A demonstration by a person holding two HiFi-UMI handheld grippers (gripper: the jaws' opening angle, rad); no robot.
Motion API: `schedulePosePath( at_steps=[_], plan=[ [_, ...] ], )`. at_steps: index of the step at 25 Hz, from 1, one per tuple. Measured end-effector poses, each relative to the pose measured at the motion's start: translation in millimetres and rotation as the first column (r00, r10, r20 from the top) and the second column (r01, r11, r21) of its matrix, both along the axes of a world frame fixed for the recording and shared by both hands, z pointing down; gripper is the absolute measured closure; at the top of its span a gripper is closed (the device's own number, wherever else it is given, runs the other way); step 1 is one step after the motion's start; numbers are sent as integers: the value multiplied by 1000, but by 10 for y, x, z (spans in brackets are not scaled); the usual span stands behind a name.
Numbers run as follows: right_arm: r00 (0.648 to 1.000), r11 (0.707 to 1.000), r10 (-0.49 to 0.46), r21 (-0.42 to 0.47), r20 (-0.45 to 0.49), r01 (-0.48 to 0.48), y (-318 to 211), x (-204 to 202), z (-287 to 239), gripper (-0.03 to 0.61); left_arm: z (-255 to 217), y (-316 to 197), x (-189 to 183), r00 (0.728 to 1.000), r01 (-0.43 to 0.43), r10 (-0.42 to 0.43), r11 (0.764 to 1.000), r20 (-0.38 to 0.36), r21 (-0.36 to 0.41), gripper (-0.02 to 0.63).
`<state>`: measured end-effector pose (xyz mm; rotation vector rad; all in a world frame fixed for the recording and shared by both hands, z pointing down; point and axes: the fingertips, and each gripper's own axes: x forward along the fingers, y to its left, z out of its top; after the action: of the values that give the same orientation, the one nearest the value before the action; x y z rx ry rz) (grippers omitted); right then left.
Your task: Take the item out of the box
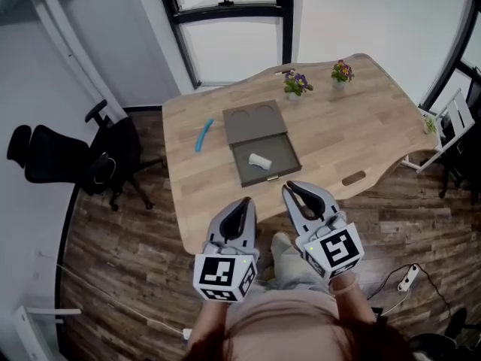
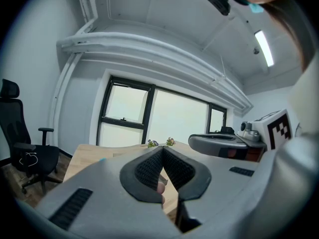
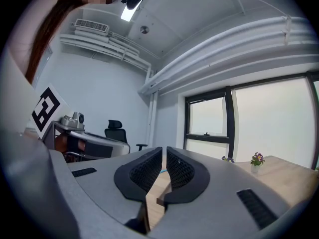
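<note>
A flat grey box lies open in the middle of the wooden table, its lid folded back toward the windows. A small white item rests in the box's lower tray. Both grippers hover close to my body, short of the table's near edge and well away from the box. My left gripper is shut with nothing in it. My right gripper is also shut and empty, its pads nearly touching.
A blue object lies on the table left of the box. Two small flower pots stand at the far edge by the windows. A black office chair stands left of the table, a white rack at the right.
</note>
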<state>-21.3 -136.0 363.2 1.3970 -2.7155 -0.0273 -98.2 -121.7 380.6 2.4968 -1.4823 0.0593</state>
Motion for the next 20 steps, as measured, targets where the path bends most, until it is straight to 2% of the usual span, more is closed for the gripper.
schedulePosePath(
  at_steps=[11,20],
  plan=[
    [1000,999,8,-31,-4,-9,-409,71,132,575,126,-392,61,1000,-9,9,999,4,-31,614],
    [999,997,-35,-73,-42,31,-805,58,300,551,188,-818,105,1000,-13,14,999,18,-44,614]
  ],
)
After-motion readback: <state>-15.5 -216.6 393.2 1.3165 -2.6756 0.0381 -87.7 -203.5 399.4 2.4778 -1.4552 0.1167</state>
